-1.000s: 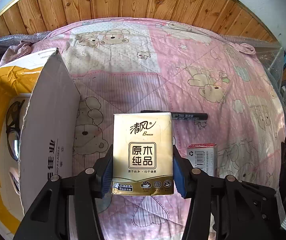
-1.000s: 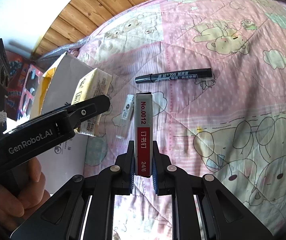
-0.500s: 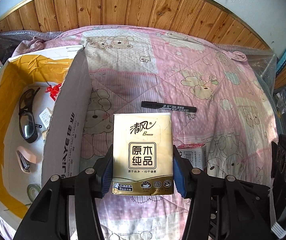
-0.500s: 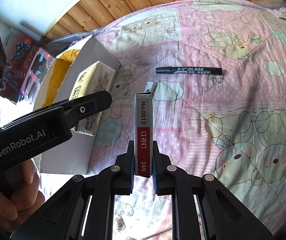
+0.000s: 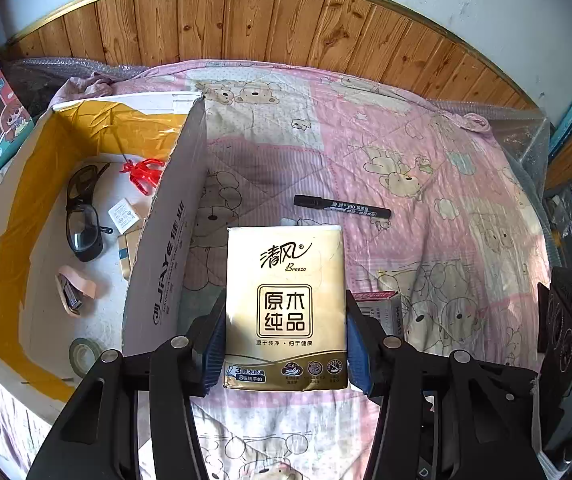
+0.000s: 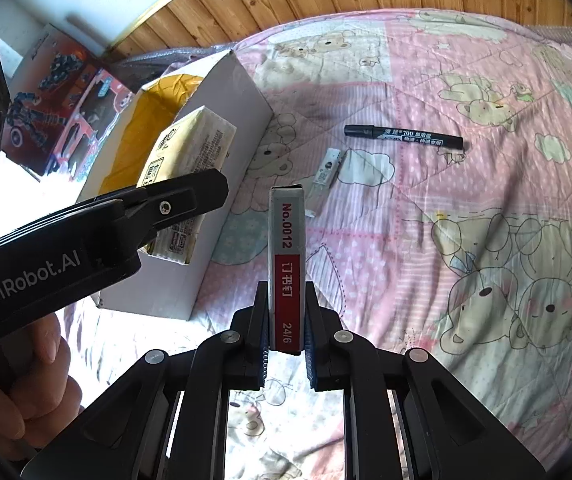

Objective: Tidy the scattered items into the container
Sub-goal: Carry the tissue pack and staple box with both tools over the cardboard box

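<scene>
Bedspread (image 5: 426, 152) open beside box wall (image 5: 169, 240)

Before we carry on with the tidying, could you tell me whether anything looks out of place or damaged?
Nothing looks damaged or spilled. Only the black marker and a small white item lie loose on the quilt, outside the cardboard box.

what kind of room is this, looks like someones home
Most likely a bedroom at home: the work surface is a bed under a pink quilted bear-print blanket, backed by a knotty wooden plank headboard or wall panel, with boxed toys stacked beside the bed.
</scene>
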